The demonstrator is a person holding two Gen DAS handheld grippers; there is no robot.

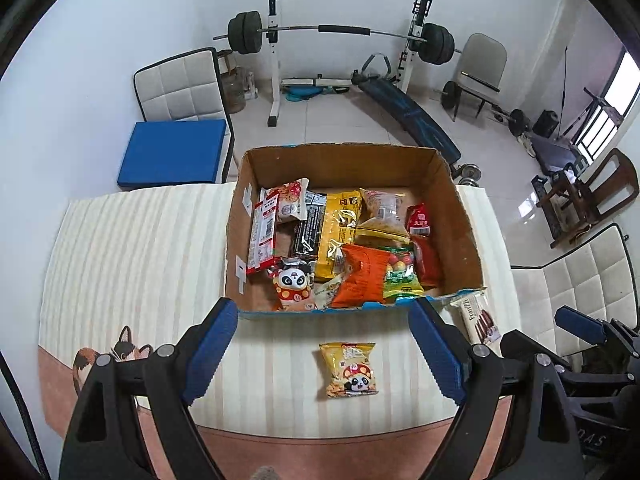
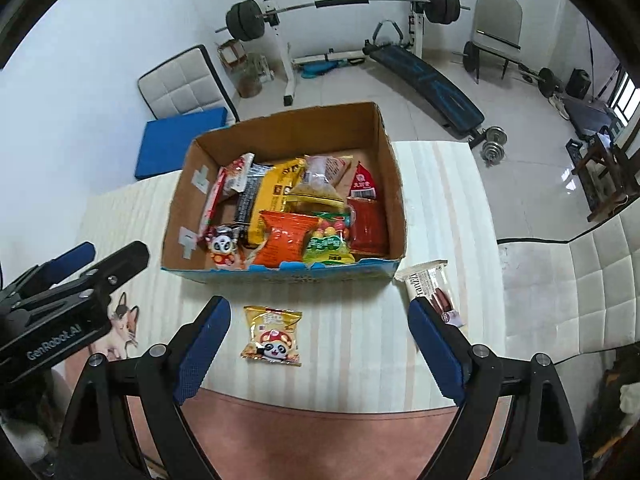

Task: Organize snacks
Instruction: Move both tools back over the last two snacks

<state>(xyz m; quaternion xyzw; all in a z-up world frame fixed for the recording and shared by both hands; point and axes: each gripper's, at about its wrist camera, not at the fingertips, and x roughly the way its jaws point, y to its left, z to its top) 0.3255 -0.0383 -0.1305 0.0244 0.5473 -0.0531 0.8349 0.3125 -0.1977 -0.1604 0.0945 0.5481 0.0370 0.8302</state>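
Note:
A cardboard box holds several snack packs, among them an orange pack and a panda pack. A yellow panda snack bag lies on the table in front of the box. A white wafer pack lies at the box's front right corner. My left gripper is open and empty above the yellow bag. My right gripper is open and empty, with the yellow bag between its fingers and the wafer pack by its right finger.
The table has a striped cream cloth with a cat picture. White padded chairs stand to the right, and one with a blue cushion behind. A barbell rack and bench stand on the floor beyond.

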